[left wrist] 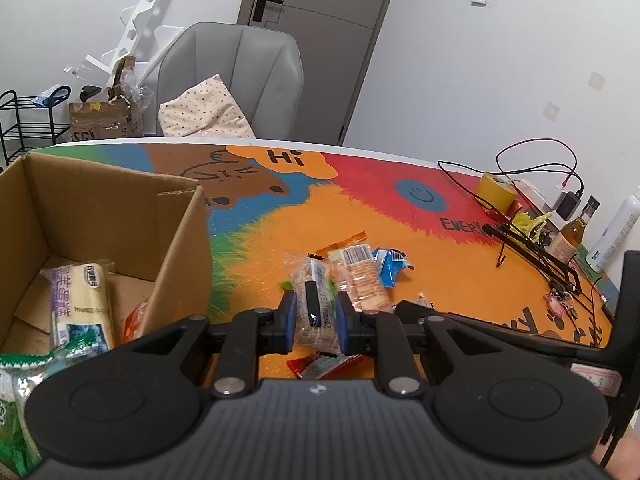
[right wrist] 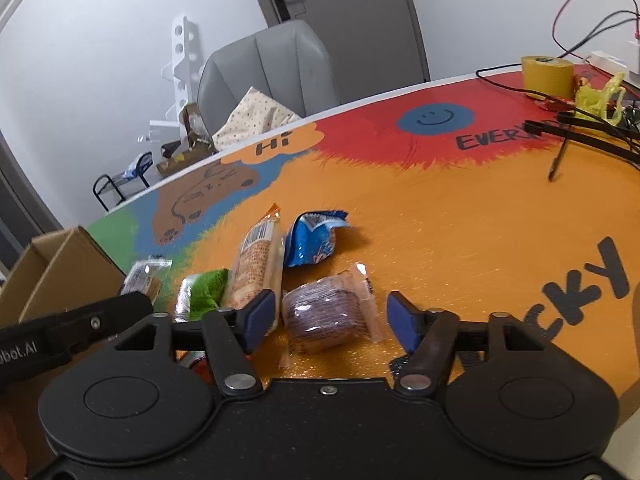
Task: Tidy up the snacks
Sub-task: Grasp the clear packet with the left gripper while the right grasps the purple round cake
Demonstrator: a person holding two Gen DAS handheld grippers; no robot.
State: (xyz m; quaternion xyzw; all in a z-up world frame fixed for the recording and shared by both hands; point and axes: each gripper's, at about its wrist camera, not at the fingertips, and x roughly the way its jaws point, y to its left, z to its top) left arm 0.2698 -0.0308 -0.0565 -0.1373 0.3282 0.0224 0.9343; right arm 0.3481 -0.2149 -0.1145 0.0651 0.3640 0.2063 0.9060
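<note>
on the painted table [left wrist: 280, 216], left to right: cardboard box [left wrist: 100, 208] at the left edge with a pale cake packet [left wrist: 82, 304] inside; left gripper [left wrist: 316, 320] clamped on a clear-wrapped biscuit packet [left wrist: 314, 304], beside the box; orange-striped cracker pack [right wrist: 256, 264] and blue wrapper [right wrist: 312, 240] lying mid-table; right gripper [right wrist: 332, 320] spread wide around a purple cake packet [right wrist: 324, 312], pads not touching it.
</note>
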